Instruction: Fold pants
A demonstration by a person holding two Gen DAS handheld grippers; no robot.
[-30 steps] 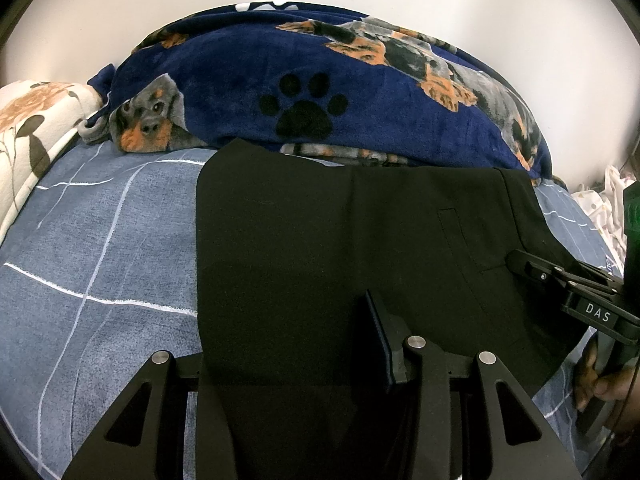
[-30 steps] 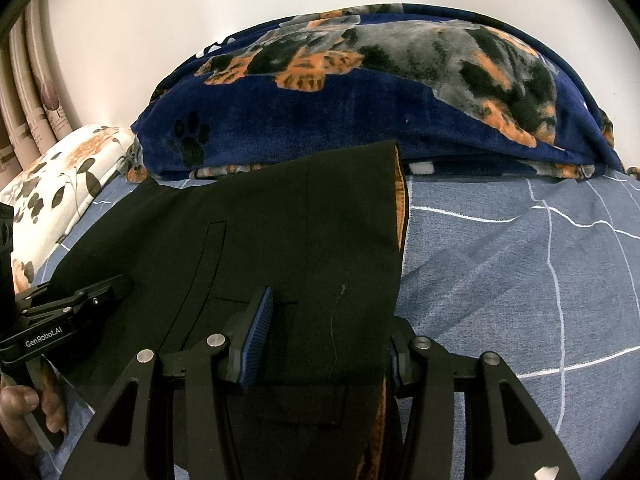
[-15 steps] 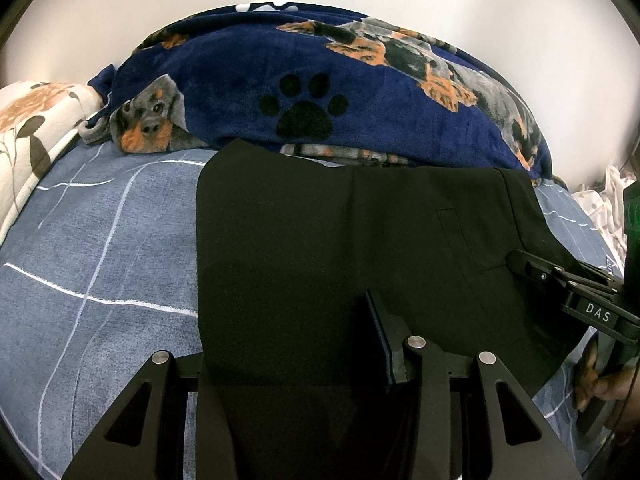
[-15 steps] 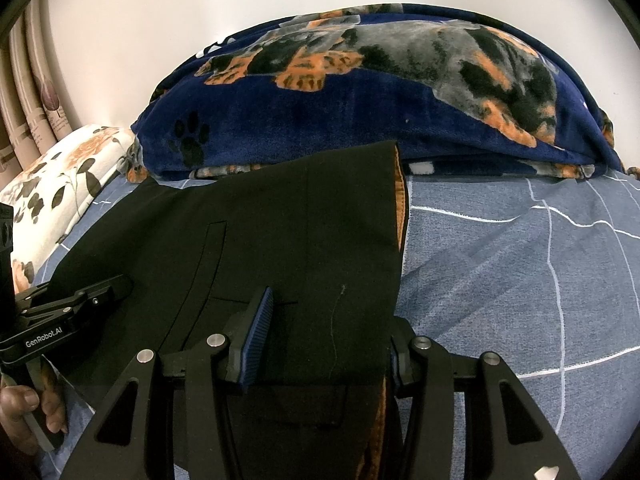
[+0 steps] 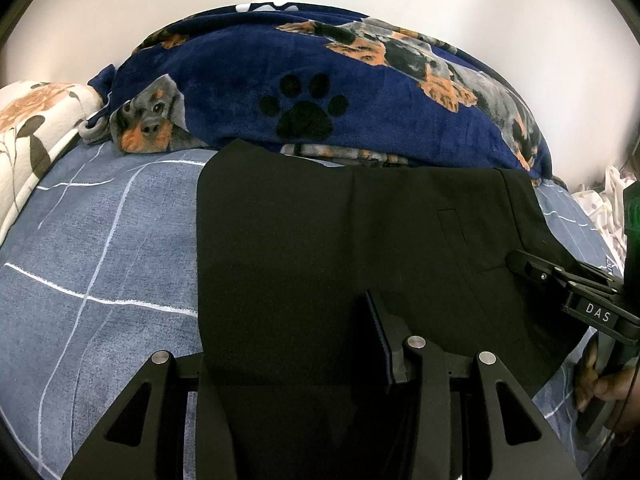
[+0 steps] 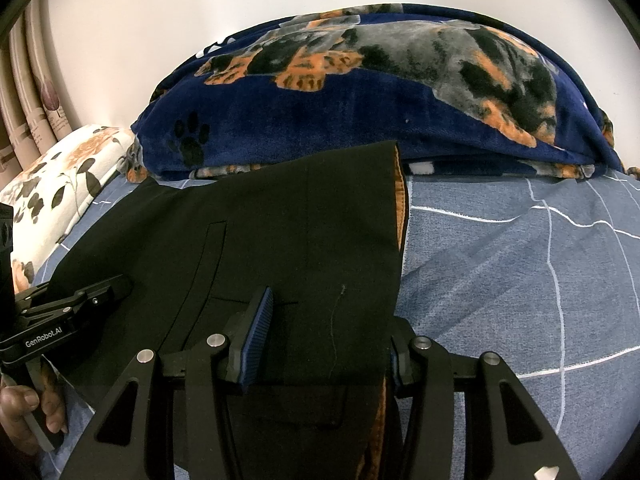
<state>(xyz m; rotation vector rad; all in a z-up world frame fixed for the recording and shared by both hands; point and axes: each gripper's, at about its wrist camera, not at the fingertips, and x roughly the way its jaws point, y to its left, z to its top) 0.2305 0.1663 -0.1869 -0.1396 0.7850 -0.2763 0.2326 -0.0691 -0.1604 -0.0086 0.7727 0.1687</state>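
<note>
The black pants (image 5: 340, 240) lie folded flat on the blue checked bedsheet (image 5: 100, 248); they also show in the right wrist view (image 6: 288, 240), with an orange lining along their right edge (image 6: 400, 200). My left gripper (image 5: 288, 344) is open, its jaws spread over the near left part of the pants; its left finger is hidden under the cloth. My right gripper (image 6: 324, 344) is open, its jaws straddling the near right edge of the pants. Each gripper shows in the other's view: the right one (image 5: 560, 280) and the left one (image 6: 68, 312).
A navy dog-print blanket (image 5: 320, 92) is heaped behind the pants against the wall. A floral pillow (image 6: 68, 176) lies at the left. Bedsheet (image 6: 520, 280) stretches to the right of the pants.
</note>
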